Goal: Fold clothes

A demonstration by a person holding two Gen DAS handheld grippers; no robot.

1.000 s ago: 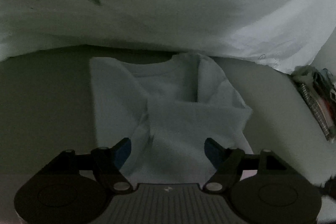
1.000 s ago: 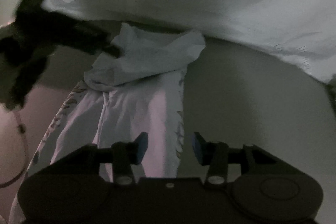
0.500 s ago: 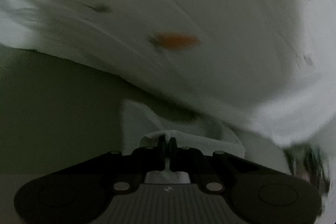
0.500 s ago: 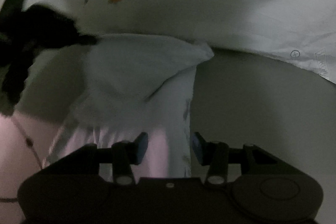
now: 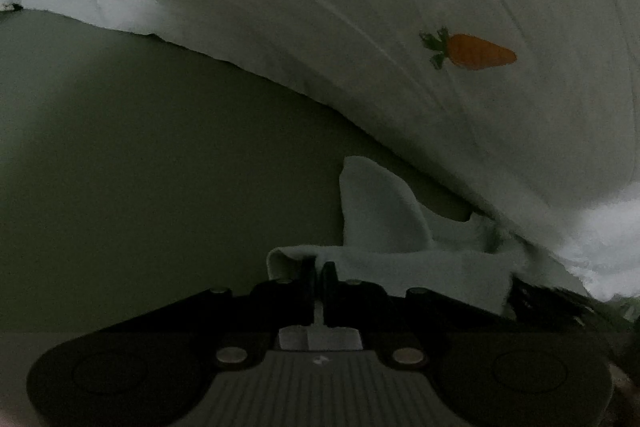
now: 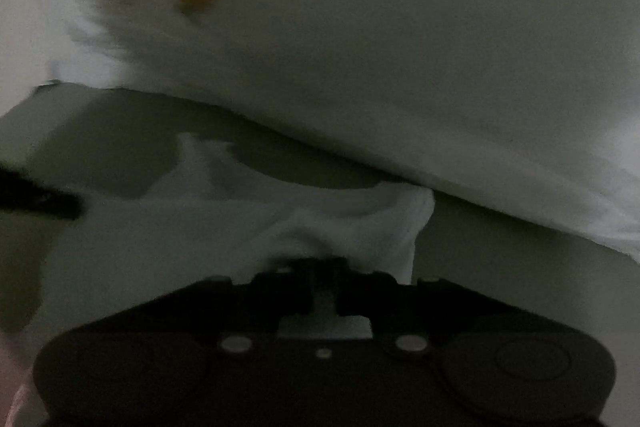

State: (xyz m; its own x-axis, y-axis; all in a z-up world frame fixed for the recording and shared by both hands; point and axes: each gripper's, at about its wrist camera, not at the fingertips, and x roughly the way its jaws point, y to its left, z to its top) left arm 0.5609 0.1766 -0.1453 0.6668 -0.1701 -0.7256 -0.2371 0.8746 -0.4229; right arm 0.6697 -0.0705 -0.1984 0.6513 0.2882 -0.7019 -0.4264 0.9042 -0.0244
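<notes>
On the grey-green surface [image 5: 140,167], under dim light, we find a pale garment [image 5: 420,263] pinched at its near edge by both tools. Our left gripper [image 5: 318,273] has its jaws drawn together on a rolled hem of the cloth; the fabric bulges just left of the fingers and runs off to the right, where a dark shape at the frame edge is probably the other tool. Our right gripper [image 6: 320,267] is likewise clamped on the garment [image 6: 280,223], though that view is blurred and the fingertips sit in shadow, so the grip reads from cloth bunching straight out of the closed jaws. Judging by this, the step in hand is carrying a gripped edge over the rest of the piece, a fold mid-travel. One flap [image 5: 380,211] stands up like a fin beyond the left fingers, so the cloth is slack and partly lifted. The next move calls for both tools to travel together, level, keeping the edge taut between them, then lay it down square before letting go. Material looks like soft knit, matte, limp, holding rounded creases. Behind hangs a white sheet [image 5: 400,87] printed with a carrot [image 5: 476,51], thin and finely wrinkled.
</notes>
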